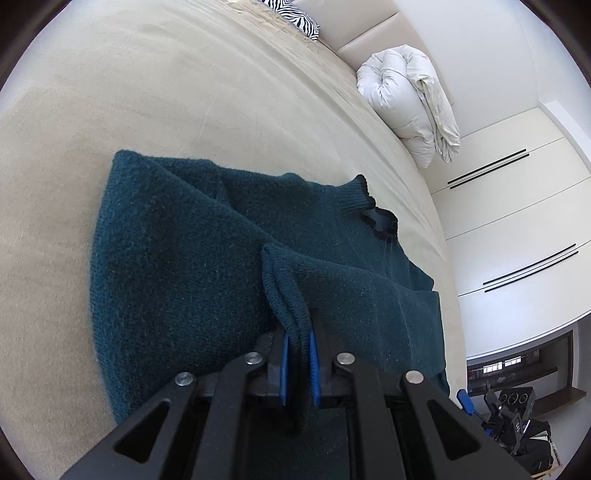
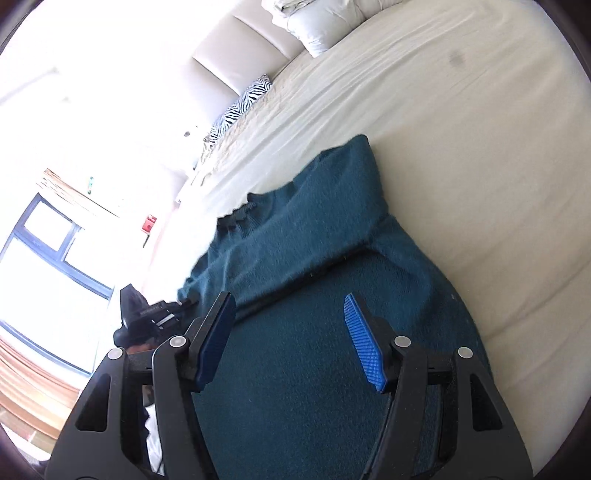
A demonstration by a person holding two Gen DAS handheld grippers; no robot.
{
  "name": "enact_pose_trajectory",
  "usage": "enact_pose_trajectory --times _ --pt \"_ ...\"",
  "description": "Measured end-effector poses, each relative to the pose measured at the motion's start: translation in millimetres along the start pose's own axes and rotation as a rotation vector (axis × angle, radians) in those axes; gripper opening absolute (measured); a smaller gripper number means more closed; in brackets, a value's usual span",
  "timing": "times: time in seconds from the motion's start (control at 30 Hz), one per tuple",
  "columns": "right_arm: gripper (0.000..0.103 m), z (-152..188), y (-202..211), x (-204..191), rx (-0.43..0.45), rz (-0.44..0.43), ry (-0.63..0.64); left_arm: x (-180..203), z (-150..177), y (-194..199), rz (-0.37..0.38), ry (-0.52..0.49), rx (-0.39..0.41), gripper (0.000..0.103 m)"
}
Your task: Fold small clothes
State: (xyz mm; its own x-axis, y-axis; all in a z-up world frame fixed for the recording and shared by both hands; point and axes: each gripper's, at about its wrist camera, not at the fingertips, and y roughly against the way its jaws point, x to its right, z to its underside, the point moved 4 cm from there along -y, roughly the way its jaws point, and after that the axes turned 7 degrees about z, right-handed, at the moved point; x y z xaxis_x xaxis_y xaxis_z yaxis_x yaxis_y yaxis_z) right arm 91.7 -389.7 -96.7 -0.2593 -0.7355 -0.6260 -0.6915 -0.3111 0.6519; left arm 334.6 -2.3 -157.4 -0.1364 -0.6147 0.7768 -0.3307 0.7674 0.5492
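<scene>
A: What does the left gripper hold?

B: It is clenched on a ribbed cuff of the teal sweater (fuzzy knit, dark collar).

A: And the right gripper?

B: Released, blue ridged pads apart, over the sweater, which lies on the beige bed. Beyond is a white duvet, rolled.

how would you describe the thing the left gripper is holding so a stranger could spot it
On the wide beige bed lies a dark teal knit sweater. The left gripper is shut on its ribbed sleeve cuff, folded over the body. It is the only dark item; the duvet is white, the pillow zebra-striped.
</scene>
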Motion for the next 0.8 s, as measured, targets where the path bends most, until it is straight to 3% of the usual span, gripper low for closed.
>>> enact_pose_trajectory --times 0.13,0.27,0.37,0.53,0.67,0.8 --pt "0.061 -49 -34 4 -0.072 -0.109 -0.059 0 -1 -2 -0.001 -0.009 0.015 0.011" --pt "0.062 -80 -88 25 -0.177 -0.124 -0.177 3 0 -6 -0.019 -0.045 0.019 0.012" --pt "0.061 -104 -116 46 -0.180 -0.101 -0.247 2 1 -5 0.005 -0.051 0.017 0.012" --pt "0.060 -139 -135 68 -0.152 -0.159 -0.373 -7 2 -4 0.062 -0.043 0.030 0.013" --pt "0.060 -142 -138 62 -0.185 -0.141 -0.329 -10 2 -3 0.071 -0.044 0.034 0.013" --pt "0.060 -116 -121 57 -0.225 -0.152 -0.277 -10 2 -5 0.077 -0.047 0.037 0.013"
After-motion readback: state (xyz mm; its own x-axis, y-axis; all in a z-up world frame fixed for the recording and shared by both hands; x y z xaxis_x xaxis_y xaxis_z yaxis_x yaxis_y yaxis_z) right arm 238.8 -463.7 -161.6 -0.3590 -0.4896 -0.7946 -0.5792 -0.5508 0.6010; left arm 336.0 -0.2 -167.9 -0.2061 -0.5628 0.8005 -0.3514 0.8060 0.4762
